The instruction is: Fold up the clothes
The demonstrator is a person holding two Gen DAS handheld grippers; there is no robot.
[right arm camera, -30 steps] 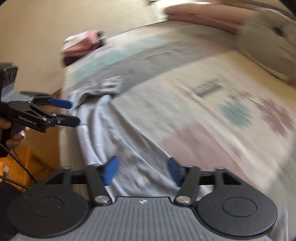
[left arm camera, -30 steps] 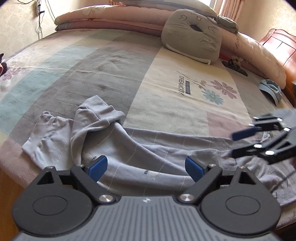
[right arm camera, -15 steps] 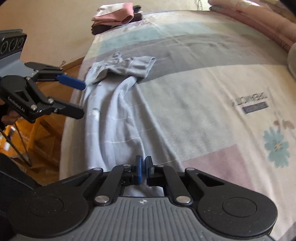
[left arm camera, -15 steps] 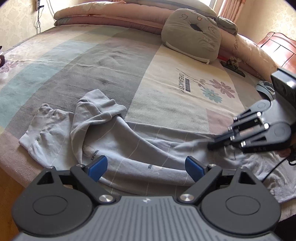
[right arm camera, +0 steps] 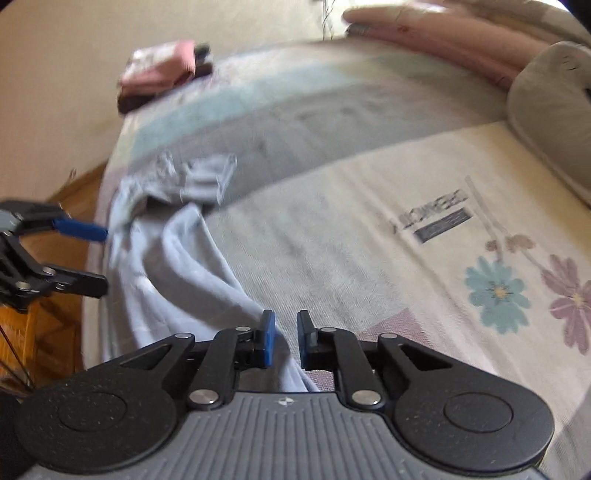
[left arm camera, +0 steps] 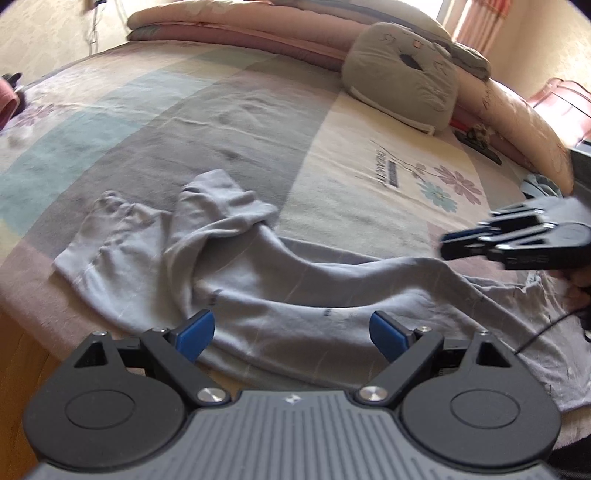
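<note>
The right wrist view is smeared with motion, so the far end of the grey garment [right arm camera: 173,258] and the pink folded pile [right arm camera: 162,72] beyond it are hard to make out; the garment's near end runs under the right claw [right arm camera: 284,334] and is cut off by its body; in the left wrist view its right-hand part passes behind the right claw [left arm camera: 476,243]; one garment, two claws, one grey cushion [left arm camera: 402,86], one stack of pink quilts [left arm camera: 240,31]; the garment lies crumpled along the near edge of the bed [left arm camera: 207,122], stretched between the two claws; the left claw [left arm camera: 291,332] is spread wide above the cloth, gripping nothing; the right claw's jaws have just been opening from pressed together half a second ago to a narrow gap, a ridge of cloth between the pads but not visibly pinched; the garment lies much as it did a second ago
</note>
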